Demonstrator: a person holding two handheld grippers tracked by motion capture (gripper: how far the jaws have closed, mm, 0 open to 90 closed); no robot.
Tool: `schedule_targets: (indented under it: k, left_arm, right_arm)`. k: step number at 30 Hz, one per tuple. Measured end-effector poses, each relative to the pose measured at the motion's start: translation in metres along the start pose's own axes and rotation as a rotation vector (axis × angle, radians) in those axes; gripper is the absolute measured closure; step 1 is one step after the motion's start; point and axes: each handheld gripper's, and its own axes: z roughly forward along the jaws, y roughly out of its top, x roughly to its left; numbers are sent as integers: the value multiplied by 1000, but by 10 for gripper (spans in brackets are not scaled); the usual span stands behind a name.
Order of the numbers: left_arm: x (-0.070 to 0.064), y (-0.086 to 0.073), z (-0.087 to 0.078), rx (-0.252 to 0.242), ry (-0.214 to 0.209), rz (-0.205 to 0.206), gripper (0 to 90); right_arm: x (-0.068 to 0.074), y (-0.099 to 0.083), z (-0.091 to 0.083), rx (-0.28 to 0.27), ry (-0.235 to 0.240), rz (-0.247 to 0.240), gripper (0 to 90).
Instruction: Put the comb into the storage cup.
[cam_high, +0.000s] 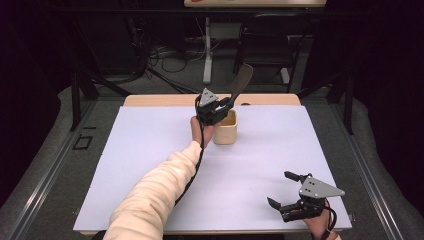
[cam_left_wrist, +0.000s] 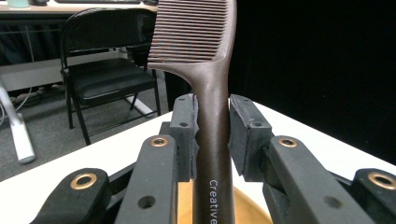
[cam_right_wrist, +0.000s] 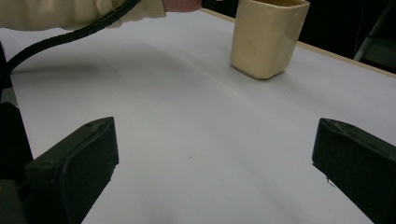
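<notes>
A dark brown comb (cam_high: 243, 79) stands tilted, teeth end up, over a cream square cup (cam_high: 226, 128) at the table's far middle. My left gripper (cam_high: 226, 104) is shut on the comb's handle just above the cup's rim. In the left gripper view the handle (cam_left_wrist: 212, 154) runs between both pads, the teeth (cam_left_wrist: 191, 32) rise above, and the cup's inside (cam_left_wrist: 250, 207) lies below. My right gripper (cam_high: 280, 189) rests open near the front right edge with nothing between its jaws. From the right gripper (cam_right_wrist: 215, 158) view, the cup (cam_right_wrist: 268, 37) stands far ahead.
A white sheet (cam_high: 150, 150) covers the wooden table. The person's cream sleeve (cam_high: 155, 195) and the left gripper's cable cross the table's left middle. A black folding chair (cam_high: 267, 45), a white table leg (cam_high: 207, 50) and floor cables lie beyond the far edge.
</notes>
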Motion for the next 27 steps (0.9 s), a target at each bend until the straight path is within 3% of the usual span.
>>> schedule_targets:
  k: [27]
  left_arm:
    - [6,-17,1,-29,-4,-18,726]
  right_arm:
    - [0,0,0,5,2,5,0]
